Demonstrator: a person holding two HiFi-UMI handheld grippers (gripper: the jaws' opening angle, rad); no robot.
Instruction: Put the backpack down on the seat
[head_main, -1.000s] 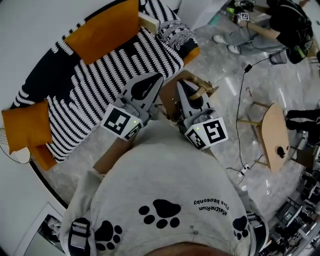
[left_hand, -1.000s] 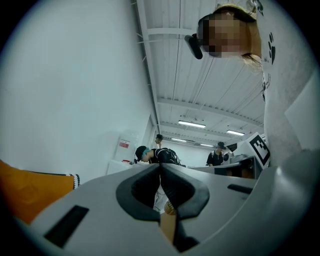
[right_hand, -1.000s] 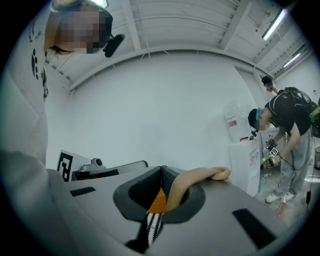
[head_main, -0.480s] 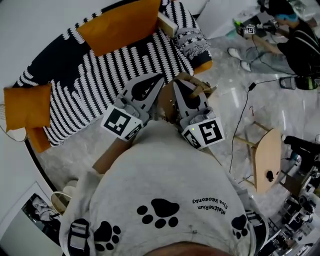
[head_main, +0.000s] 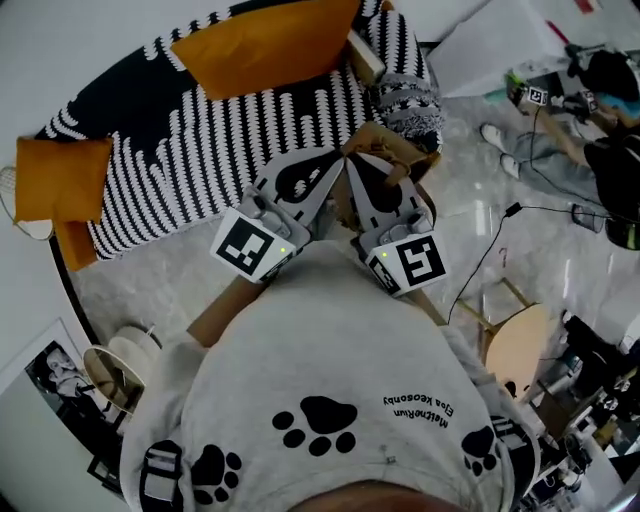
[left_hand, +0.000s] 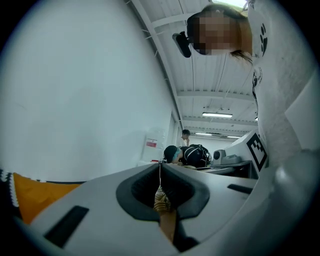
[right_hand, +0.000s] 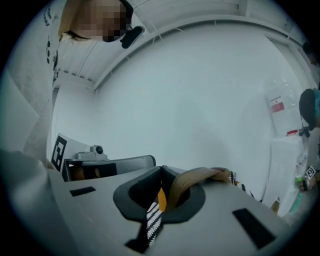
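A tan backpack (head_main: 392, 150) hangs between my two grippers in the head view, mostly hidden under them. The left gripper (head_main: 335, 165) and right gripper (head_main: 352, 168) point level, tips close together, at the front edge of the striped sofa seat (head_main: 200, 160). In the left gripper view the left gripper (left_hand: 160, 167) is shut, with a tan braided strap (left_hand: 161, 200) pinched in its hollow. The right gripper (right_hand: 161, 172) is shut on a tan strap (right_hand: 195, 179) that loops out to the right over its jaw.
The sofa carries a long orange cushion (head_main: 265, 45) at the back, another orange cushion (head_main: 60, 180) at its left end and a grey patterned pillow (head_main: 405, 100) at its right end. A wooden stool (head_main: 515, 345) and a cable lie right. A person (head_main: 600, 150) sits on the floor.
Both grippers and the backpack have travelled toward the sofa. The striped seat now lies right under the tips, and the wooden stool has slid lower in the picture. The grip looks unchanged.
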